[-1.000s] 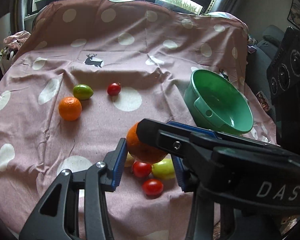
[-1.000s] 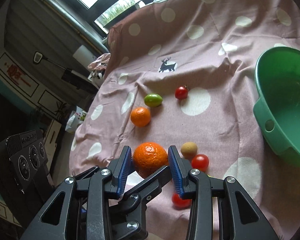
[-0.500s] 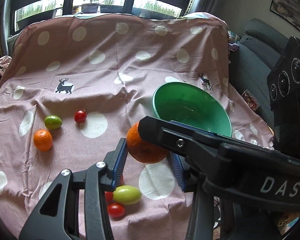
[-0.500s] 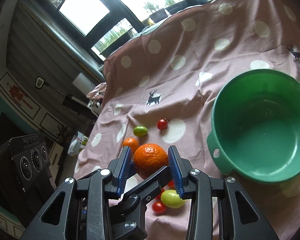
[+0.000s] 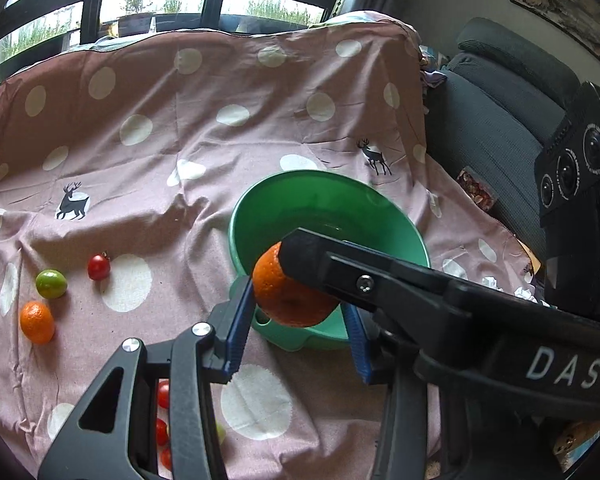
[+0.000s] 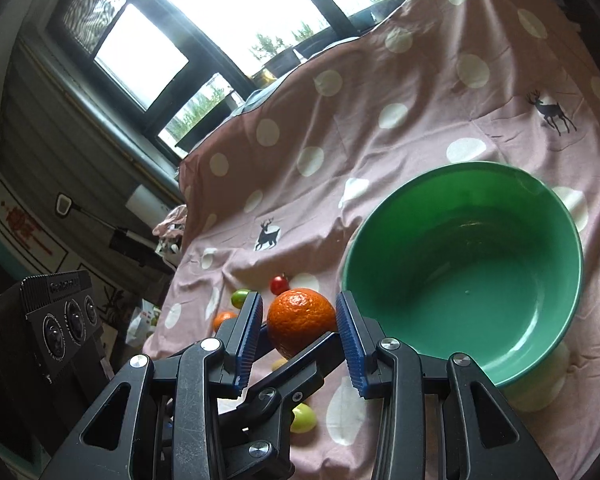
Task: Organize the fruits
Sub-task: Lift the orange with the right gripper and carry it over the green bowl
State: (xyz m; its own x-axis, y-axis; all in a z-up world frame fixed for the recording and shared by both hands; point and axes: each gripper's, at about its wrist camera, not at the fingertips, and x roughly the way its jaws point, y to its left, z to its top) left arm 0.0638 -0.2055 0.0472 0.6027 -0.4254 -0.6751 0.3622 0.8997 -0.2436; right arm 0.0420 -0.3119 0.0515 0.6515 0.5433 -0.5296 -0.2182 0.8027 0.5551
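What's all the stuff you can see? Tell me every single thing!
big orange: one, orange, held above the bowl's near edge
small orange: one, orange, on the cloth, far left
green fruit: one, green, just behind the small orange
small red fruits: at least four, red; one beside the green fruit, the rest partly hidden behind the left gripper
yellow-green fruit: one, on the cloth below the grippers
bowl: one, green, on the cloth, nothing in it
cloth: one, pink with white dots and deer
windows: dark frames, behind the cloth
left gripper: black with blue pads, closed on the big orange
right gripper: the same, also closed on it
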